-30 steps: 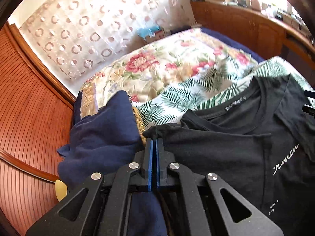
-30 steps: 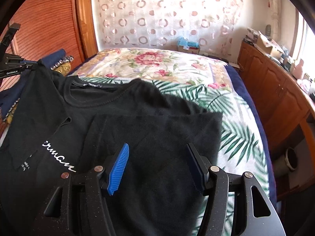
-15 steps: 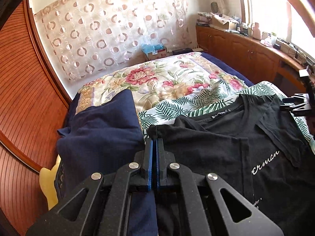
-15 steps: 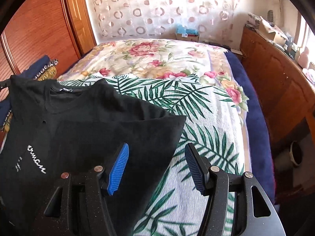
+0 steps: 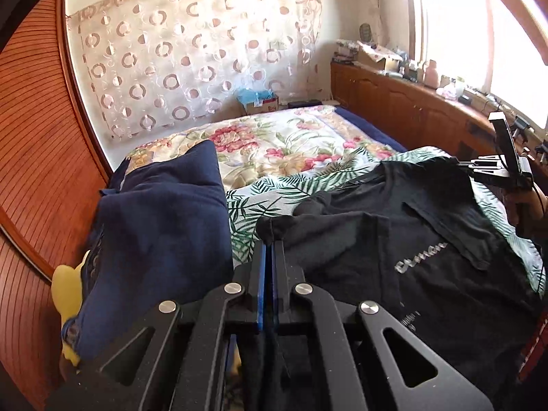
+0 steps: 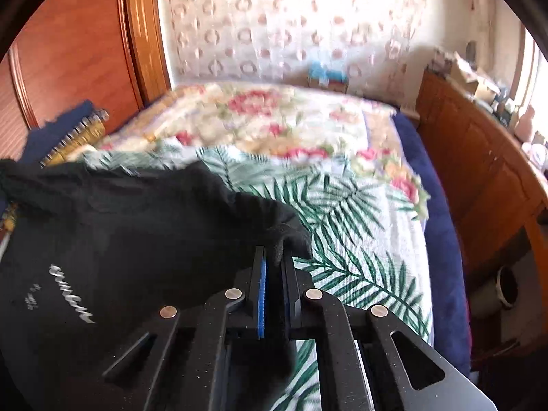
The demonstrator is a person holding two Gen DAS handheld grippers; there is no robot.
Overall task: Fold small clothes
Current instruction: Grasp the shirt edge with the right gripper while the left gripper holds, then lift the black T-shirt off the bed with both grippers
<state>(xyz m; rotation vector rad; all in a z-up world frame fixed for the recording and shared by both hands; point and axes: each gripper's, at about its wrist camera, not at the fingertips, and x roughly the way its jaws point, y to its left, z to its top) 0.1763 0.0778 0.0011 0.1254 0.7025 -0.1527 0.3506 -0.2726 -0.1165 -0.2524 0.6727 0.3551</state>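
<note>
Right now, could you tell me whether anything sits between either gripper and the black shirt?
Nothing visible does. The left gripper and the right gripper are each shut on a bunched edge of the shirt, which lies on the leaf-print sheet.

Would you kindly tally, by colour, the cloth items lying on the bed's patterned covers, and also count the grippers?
Black: 1, the black T-shirt, pinched at two corners
Navy: 1, the navy garment bundled at the bed's left side
Yellow: 1, a yellow item partly hidden under the navy one
Grippers: 2, the left gripper and the right gripper, jaws shut on the shirt
Total: 5
</note>
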